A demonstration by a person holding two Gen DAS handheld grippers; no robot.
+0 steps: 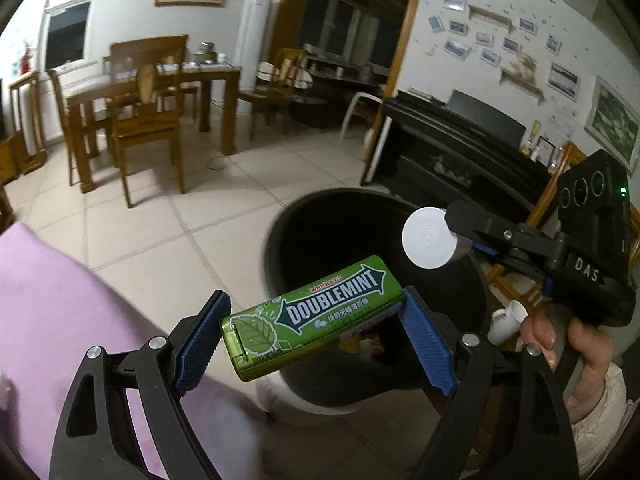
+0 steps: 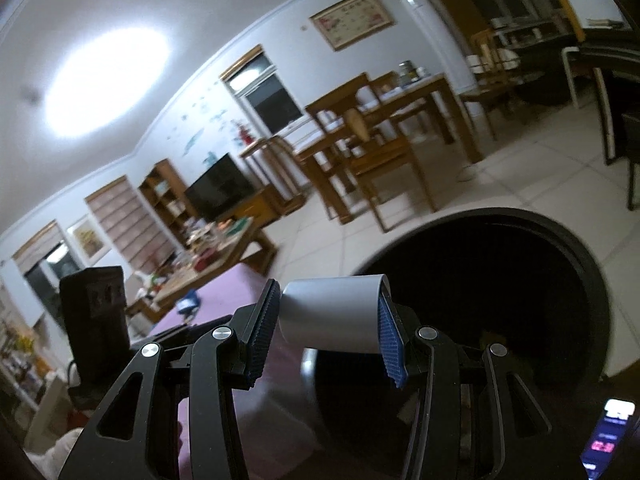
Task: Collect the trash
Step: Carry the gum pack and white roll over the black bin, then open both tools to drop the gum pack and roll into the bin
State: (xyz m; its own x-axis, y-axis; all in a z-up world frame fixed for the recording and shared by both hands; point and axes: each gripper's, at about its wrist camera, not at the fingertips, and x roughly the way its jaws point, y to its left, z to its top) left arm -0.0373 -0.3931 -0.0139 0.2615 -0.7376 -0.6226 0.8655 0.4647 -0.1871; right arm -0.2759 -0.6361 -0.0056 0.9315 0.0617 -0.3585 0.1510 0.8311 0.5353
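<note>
Left wrist view: left tool (image 1: pixel 314 326) clamps a green rectangular Doublemint gum box (image 1: pixel 314 318) lengthwise between its blue ribbed pads, box tilted, its far end over the mouth of a round black trash bin (image 1: pixel 288 232).
Right tool, same view: right tool (image 1: pixel 450 236), held by a hand (image 1: pixel 576 344), grips a white-capped grey cylindrical container (image 1: pixel 430 238) above the bin opening.
Right wrist view: right tool (image 2: pixel 328 322) holds the grey cylinder (image 2: pixel 332 314) crosswise, pads pressed on both ends.
Bin: black opening (image 2: pixel 500 280) directly beyond the cylinder; scraps visible inside.
Surroundings: purple cloth (image 1: pixel 60 320) beside the bin; beige tiled floor (image 1: pixel 180 208); wooden dining table (image 1: pixel 160 88) well apart.
</note>
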